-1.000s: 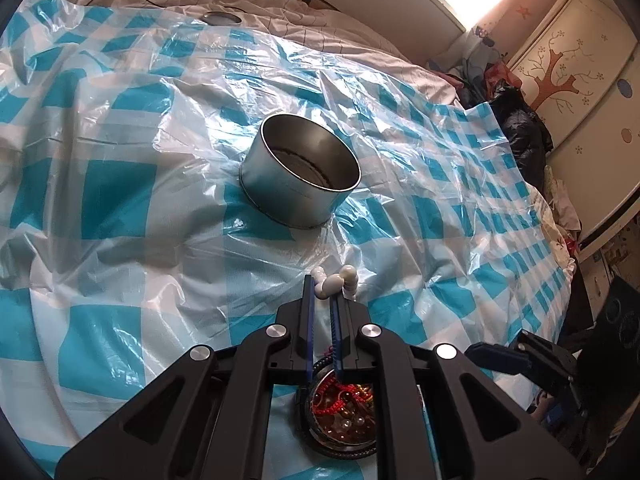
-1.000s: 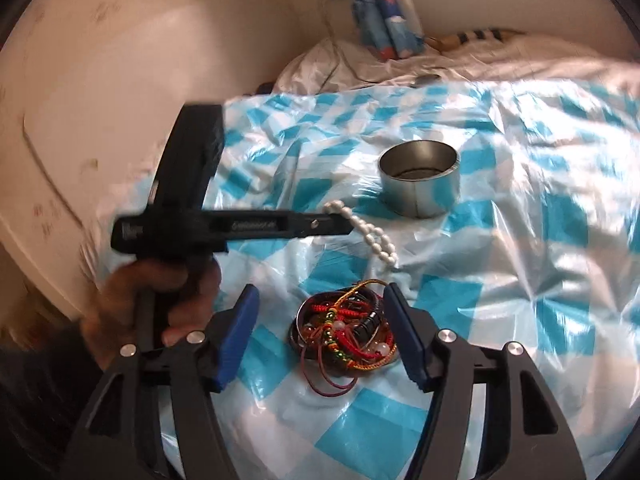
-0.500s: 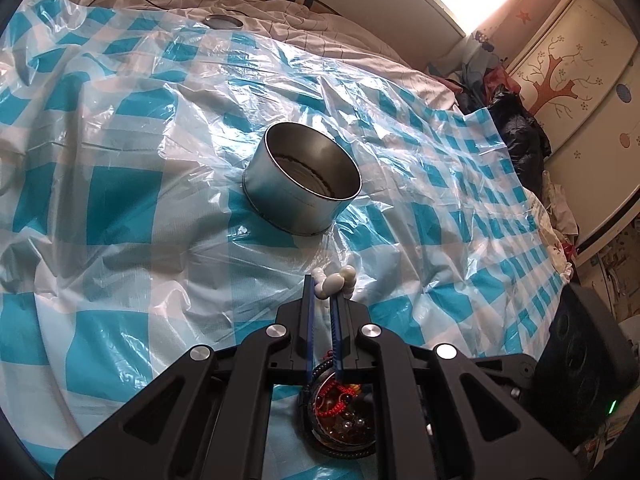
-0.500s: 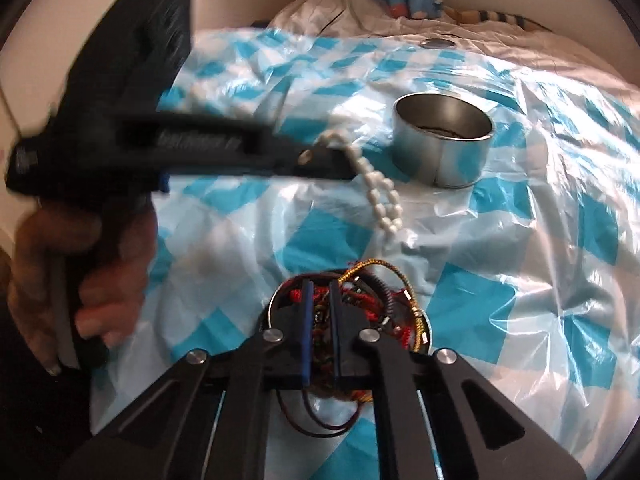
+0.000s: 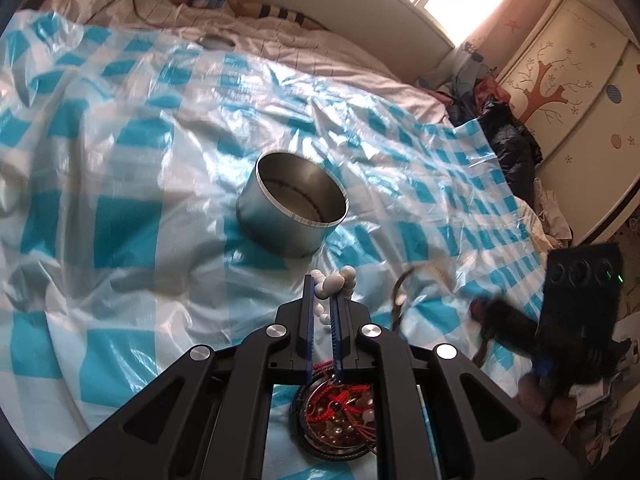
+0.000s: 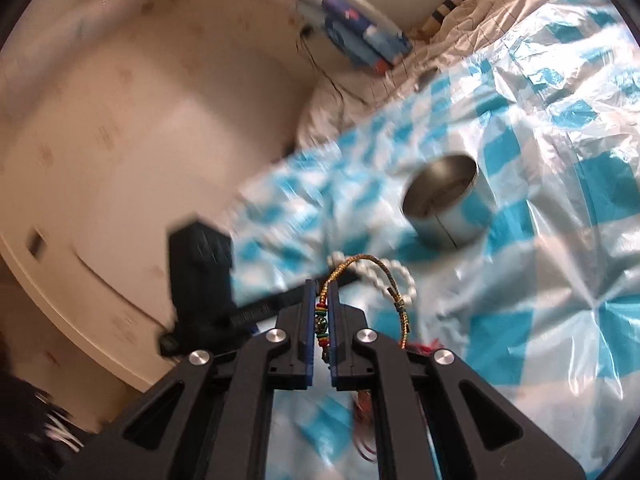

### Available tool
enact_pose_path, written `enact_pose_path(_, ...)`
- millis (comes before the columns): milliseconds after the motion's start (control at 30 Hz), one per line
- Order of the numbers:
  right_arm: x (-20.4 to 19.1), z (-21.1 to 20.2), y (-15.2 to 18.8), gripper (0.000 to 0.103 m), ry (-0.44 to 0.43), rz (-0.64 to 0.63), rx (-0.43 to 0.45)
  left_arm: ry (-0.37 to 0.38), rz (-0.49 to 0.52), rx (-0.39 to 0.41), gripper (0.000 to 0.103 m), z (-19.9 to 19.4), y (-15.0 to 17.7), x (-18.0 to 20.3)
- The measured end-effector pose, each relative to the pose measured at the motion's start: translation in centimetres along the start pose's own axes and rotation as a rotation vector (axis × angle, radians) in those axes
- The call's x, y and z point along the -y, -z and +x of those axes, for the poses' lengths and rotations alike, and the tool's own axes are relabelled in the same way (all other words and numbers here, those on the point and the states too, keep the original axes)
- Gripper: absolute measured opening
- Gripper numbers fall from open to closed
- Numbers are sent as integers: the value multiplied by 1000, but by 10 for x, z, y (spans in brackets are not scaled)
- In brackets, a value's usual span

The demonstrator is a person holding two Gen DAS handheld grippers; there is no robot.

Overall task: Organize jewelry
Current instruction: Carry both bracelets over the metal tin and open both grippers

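Note:
In the left wrist view my left gripper (image 5: pixel 321 289) is shut on a white bead bracelet (image 5: pixel 334 281), held above the blue-checked plastic sheet (image 5: pixel 120 216). A round metal tin (image 5: pixel 294 208) stands open just beyond it. Under the gripper lies a round lid (image 5: pixel 336 420) heaped with red cords and beads. In the right wrist view my right gripper (image 6: pixel 321 294) is shut on a gold braided cord bracelet (image 6: pixel 374 268) with coloured beads, lifted and tilted, with the tin (image 6: pixel 448 208) ahead to the right. The white bracelet (image 6: pixel 394 276) hangs behind the gold loop.
A headboard (image 5: pixel 340 28) and a sunlit window run along the back. A wardrobe (image 5: pixel 572 80) with a tree design and a dark clothes pile (image 5: pixel 508 136) stand right of the bed. A curved cream panel (image 6: pixel 120 160) fills the left of the right wrist view.
My right gripper closed on the gold cord bracelet in the lid, then lifted it out while rolling and swinging sideways. My left gripper stayed almost still with the white bracelet.

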State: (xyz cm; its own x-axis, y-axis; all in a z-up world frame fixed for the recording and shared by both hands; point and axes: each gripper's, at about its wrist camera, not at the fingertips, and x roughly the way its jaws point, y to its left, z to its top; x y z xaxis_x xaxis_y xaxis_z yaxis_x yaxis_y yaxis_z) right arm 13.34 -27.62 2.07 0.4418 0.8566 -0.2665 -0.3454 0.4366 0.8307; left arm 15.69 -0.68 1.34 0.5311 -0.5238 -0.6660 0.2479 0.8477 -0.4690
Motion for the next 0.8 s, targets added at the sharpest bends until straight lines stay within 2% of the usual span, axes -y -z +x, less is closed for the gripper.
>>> enact_pose_path(67, 5, -5, -16, 6, -37, 25, 34, 9, 5, 17, 7, -5, -6, 1)
enact_pose_path(200, 14, 4, -46, 6, -67, 40, 44, 17, 8, 40, 7, -6, -28, 1)
enact_pose_path(400, 34, 21, -76, 6, -75, 69, 48, 24, 41, 73, 7, 7, -69, 9)
enact_pose_path(533, 50, 37, -93, 6, -38, 72, 44, 36, 45, 68, 7, 28, -87, 12)
enact_pose_path(700, 67, 61, -101, 6, 34, 58, 6, 30, 38, 30, 7, 61, -91, 7)
enact_pose_path(800, 74, 80, -101, 6, 106, 36, -42, -14, 52, -53, 7, 86, -85, 0)
